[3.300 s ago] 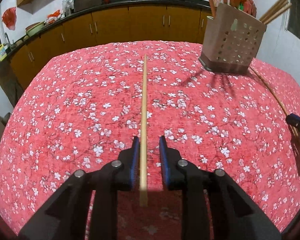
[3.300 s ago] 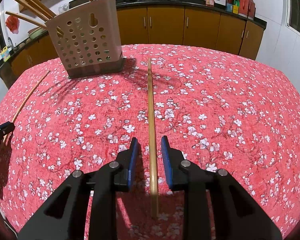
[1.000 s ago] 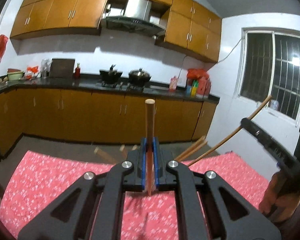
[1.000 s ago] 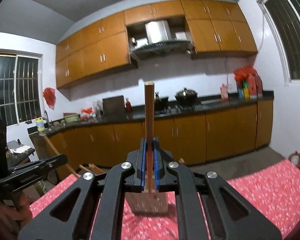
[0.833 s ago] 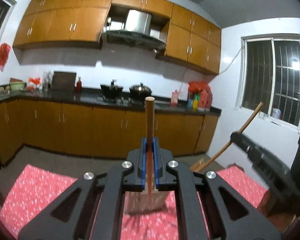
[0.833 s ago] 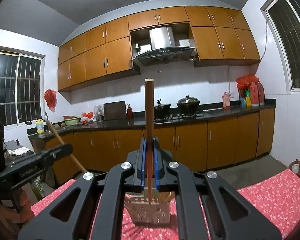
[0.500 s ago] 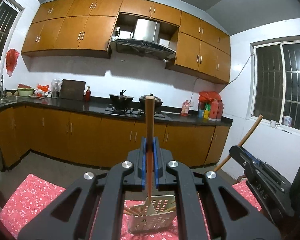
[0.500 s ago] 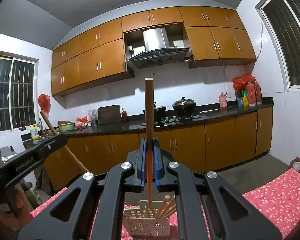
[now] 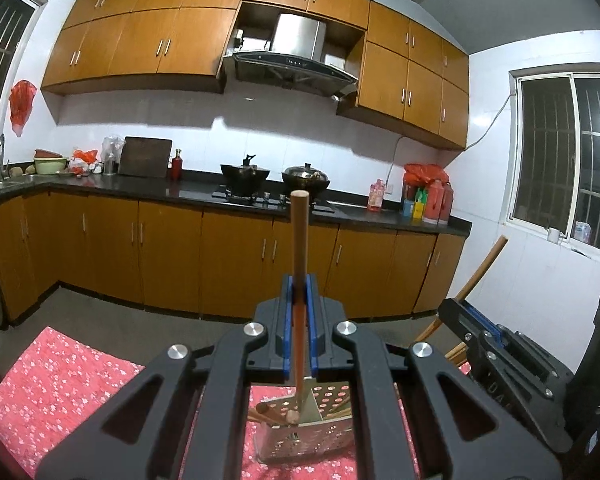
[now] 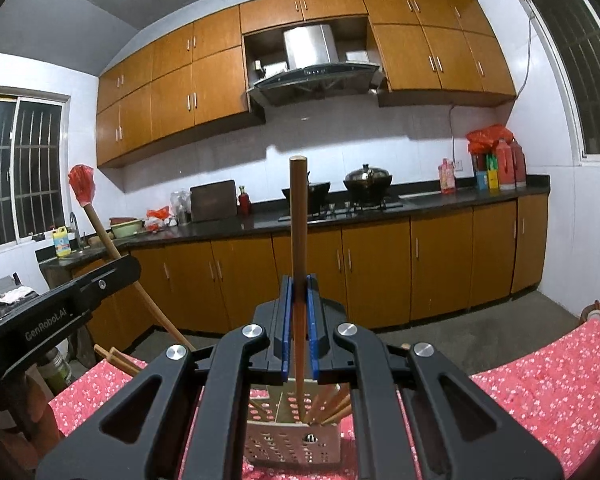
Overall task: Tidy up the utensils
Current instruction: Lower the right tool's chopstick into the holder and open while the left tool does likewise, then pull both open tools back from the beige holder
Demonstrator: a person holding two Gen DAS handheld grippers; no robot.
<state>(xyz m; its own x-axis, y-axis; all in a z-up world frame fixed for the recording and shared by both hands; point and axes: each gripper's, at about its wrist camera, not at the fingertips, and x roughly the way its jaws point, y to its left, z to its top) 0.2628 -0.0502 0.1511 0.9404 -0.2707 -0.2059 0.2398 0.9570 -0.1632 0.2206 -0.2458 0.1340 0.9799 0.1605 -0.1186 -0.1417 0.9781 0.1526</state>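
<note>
My left gripper [image 9: 299, 288] is shut on a wooden chopstick [image 9: 300, 236] held upright, its lower end dipping into the perforated beige utensil holder [image 9: 312, 438] on the red floral tablecloth [image 9: 56, 368]. My right gripper [image 10: 299, 290] is shut on another upright chopstick [image 10: 299, 216], whose lower end reaches into the same holder [image 10: 292, 442] among several chopsticks [image 10: 332, 402]. The right gripper [image 9: 470, 314] shows at the right of the left wrist view with its slanted chopstick [image 9: 482, 270]. The left gripper [image 10: 116, 268] appears at the left of the right wrist view.
Behind the table stand wooden kitchen cabinets [image 9: 168, 256] with a black counter [image 9: 196, 192], two pots on a stove [image 9: 276, 178] and red bottles [image 9: 432, 196]. A barred window [image 9: 568, 160] is on the right wall. A person's hand [image 10: 24, 412] holds the left gripper.
Both grippers moved forward and sank toward the holder. The holder has come into view under the jaws, and both chopstick tips now dip into it.
</note>
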